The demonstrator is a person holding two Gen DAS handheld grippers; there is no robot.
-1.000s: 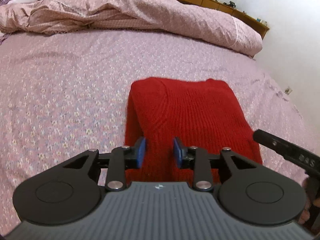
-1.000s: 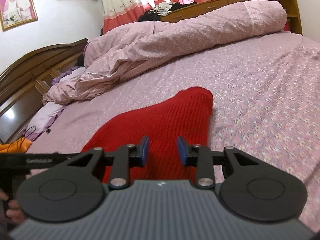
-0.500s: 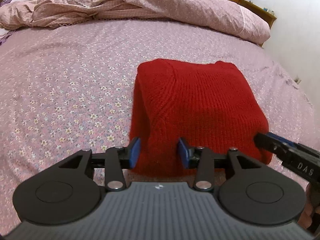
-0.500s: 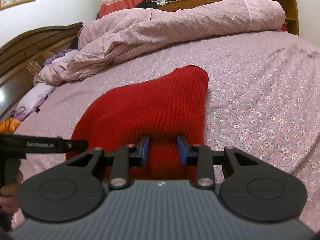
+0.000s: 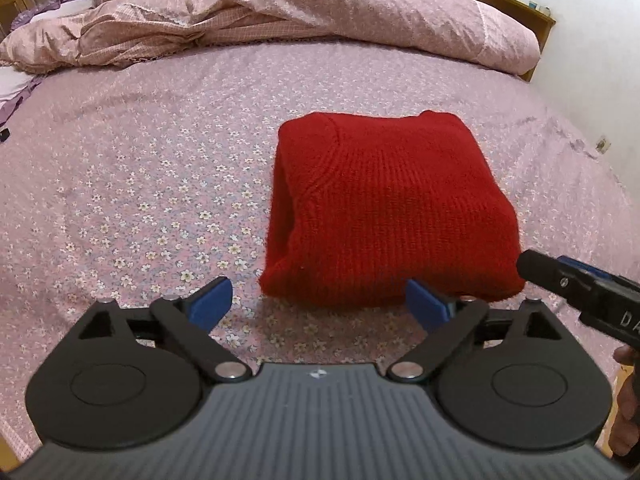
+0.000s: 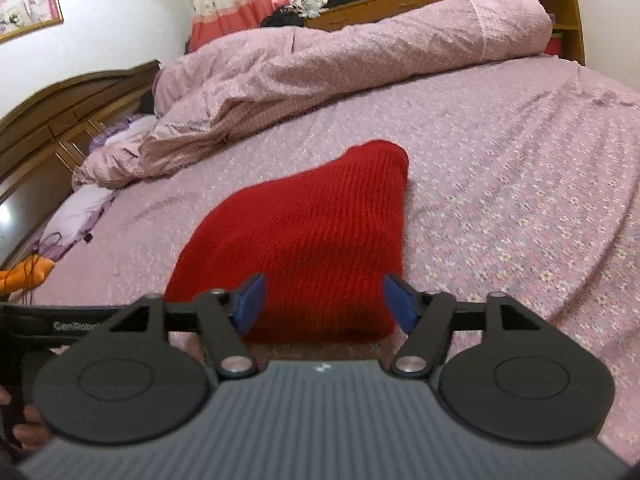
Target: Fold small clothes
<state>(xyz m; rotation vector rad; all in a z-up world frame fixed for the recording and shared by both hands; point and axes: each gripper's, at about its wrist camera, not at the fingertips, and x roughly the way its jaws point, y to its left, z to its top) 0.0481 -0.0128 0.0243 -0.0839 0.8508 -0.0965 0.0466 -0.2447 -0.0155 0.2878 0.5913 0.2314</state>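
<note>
Left wrist view: the left hand-held gripper (image 5: 318,300) has its jaws spread wide and opening, pads pressing on nothing; bare bedsheet (image 5: 132,184) lies between them. The folded red sweater (image 5: 392,208) rests on the bed just beyond, toward 1 o'clock. The right hand-held gripper (image 5: 580,288) enters at 3 o'clock.

Right wrist view: its jaws are also opening, moderately wide, with the sweater's near edge between the pads, untouched. A rumpled quilt (image 6: 340,60) lies at 12 o'clock.
</note>
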